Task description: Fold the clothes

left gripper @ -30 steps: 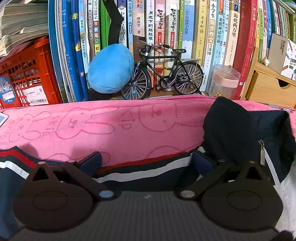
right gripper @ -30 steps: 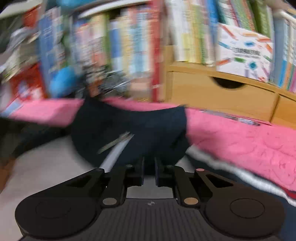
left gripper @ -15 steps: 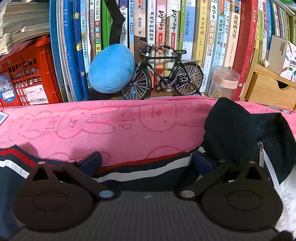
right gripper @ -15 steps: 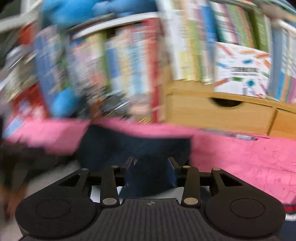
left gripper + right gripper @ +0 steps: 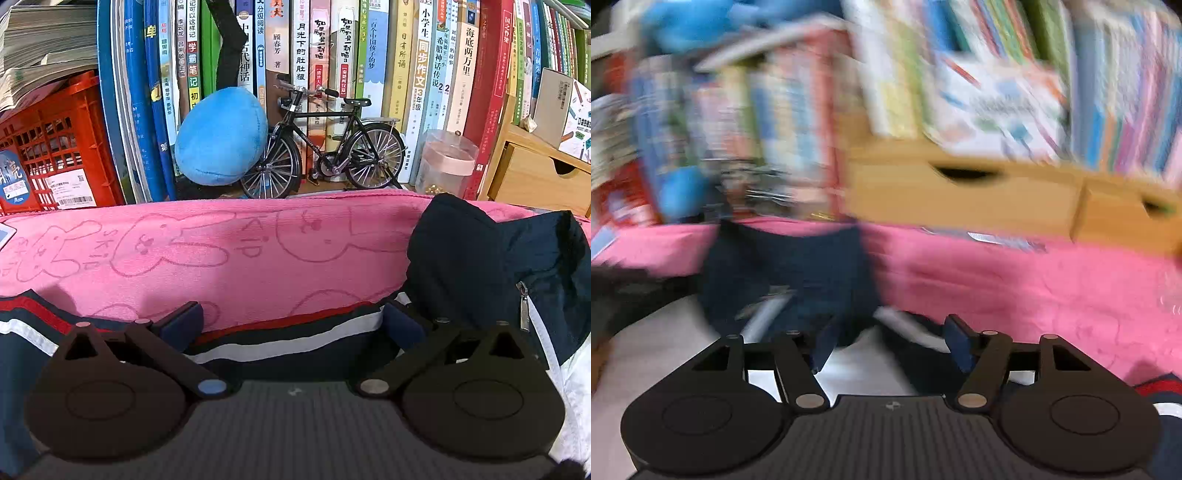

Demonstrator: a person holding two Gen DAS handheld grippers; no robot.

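Note:
A navy jacket (image 5: 480,258) with a white and red striped hem (image 5: 280,341) and a zipper lies on a pink rabbit-print towel (image 5: 221,251). One navy part is folded over at the right. My left gripper (image 5: 293,323) rests low at the striped hem, its jaws wide apart with the hem lying between them. In the blurred right wrist view, my right gripper (image 5: 890,345) hovers just behind the folded navy part (image 5: 790,273). Its jaws are opening, and neither pad presses on cloth. White jacket lining (image 5: 665,350) shows at the left.
Behind the towel stands a row of books (image 5: 369,55), with a blue plush ball (image 5: 221,140), a model bicycle (image 5: 325,147) and a clear jar (image 5: 447,162). A red crate (image 5: 48,147) sits at the left, wooden drawers (image 5: 960,192) at the right.
The right gripper went from shut on the navy fabric to open, letting it go, and drew back and upward. The left gripper stayed still.

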